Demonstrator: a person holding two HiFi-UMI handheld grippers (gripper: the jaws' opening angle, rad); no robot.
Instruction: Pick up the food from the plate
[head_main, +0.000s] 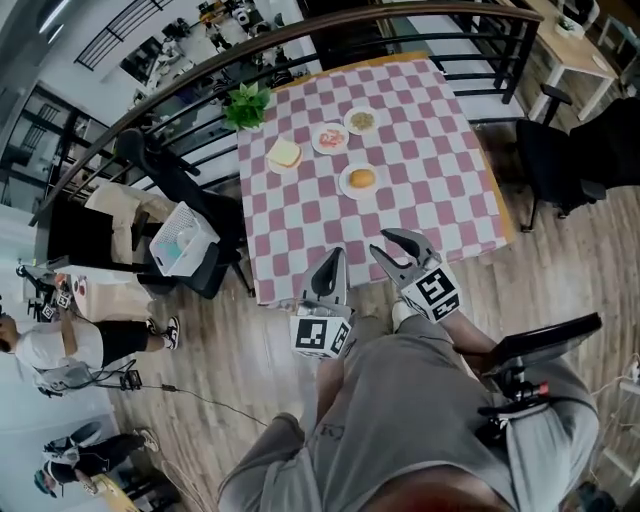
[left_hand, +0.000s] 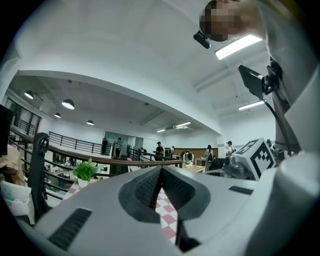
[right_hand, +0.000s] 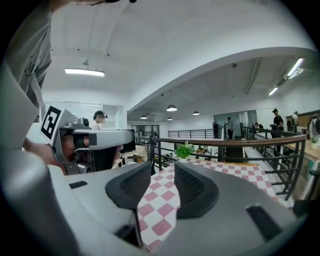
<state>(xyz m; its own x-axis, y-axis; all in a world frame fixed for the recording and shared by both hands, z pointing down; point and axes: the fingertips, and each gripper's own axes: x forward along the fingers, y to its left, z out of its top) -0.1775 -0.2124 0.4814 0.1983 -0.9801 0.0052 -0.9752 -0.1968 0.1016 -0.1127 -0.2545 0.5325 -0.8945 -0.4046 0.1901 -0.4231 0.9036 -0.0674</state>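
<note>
— Food (head_main: 362, 179) lies on the table (head_main: 450, 190), on small plates (head_main: 343, 186), well apart from both grippers.
— Left gripper (head_main: 338, 252) is pinched together; right gripper (head_main: 378, 242) stands slightly apart, empty.
— So narrow a gap could shove food off its plate, I'd say.

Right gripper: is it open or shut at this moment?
Open. The right gripper has its jaws apart; only the checkered tablecloth shows through the gap.
</note>
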